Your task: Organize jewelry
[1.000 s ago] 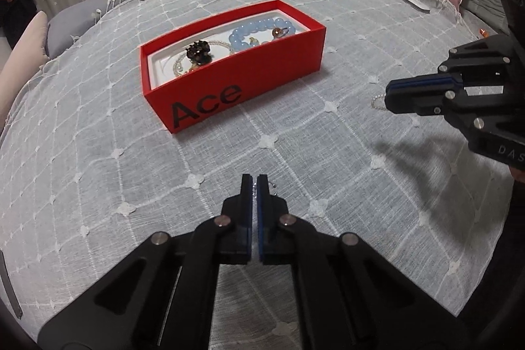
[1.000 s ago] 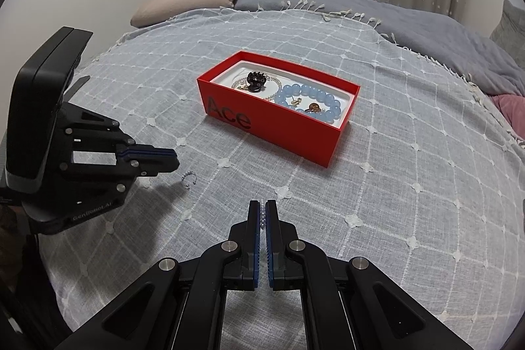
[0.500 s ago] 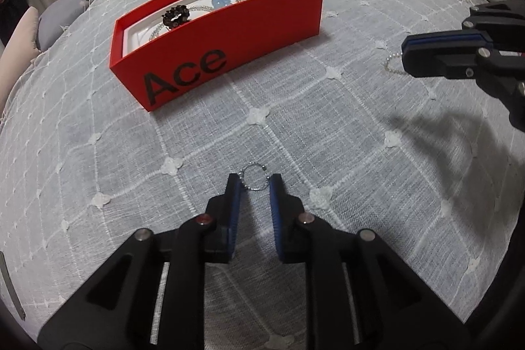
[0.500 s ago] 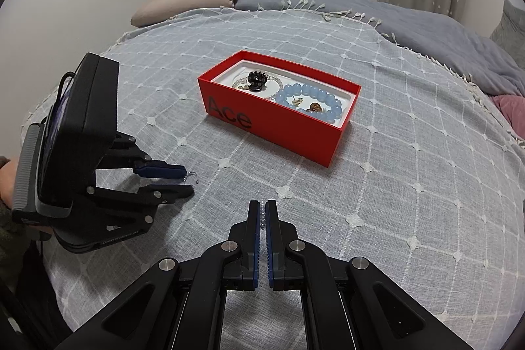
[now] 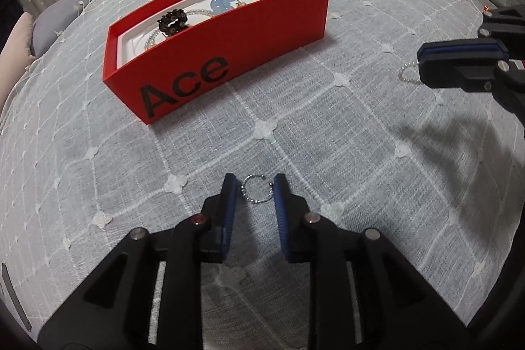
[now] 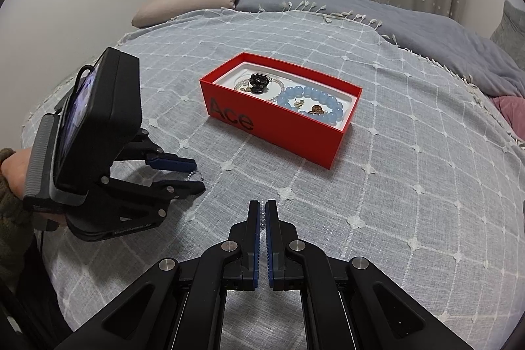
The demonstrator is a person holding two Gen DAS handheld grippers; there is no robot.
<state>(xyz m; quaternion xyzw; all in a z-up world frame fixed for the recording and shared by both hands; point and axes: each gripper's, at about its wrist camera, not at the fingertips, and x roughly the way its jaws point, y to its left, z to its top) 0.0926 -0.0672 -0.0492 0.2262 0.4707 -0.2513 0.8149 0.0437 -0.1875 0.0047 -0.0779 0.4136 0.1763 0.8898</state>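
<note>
The small beaded silver ring (image 5: 257, 189) lies flat on the bedspread (image 5: 328, 136) directly between the parted fingers of the left tool (image 5: 254, 191), its open hoop facing up and its gap toward the far side. It sits right at the fingertips (image 5: 229, 189), close to the right-hand pad, so closing should catch it across its width; being thin and flat on soft cloth, it may slip under the pads rather than rise with them. The left tool is plainly the nearer one.

The right tool (image 6: 262, 212) stands well off to the right, its fingers pressed together on a strand of small pearl beads (image 5: 408, 72), a loop of which hangs out past the tips.

The red box (image 5: 229, 54) marked "Ace" lies ahead and slightly left of the left tool, long side toward it, well apart from the ring. It already holds a blue bead bracelet (image 6: 311, 104) and a dark cluster ring (image 6: 257, 82). The cloth between ring and box is open, and the near wall must be cleared on the way in
</note>
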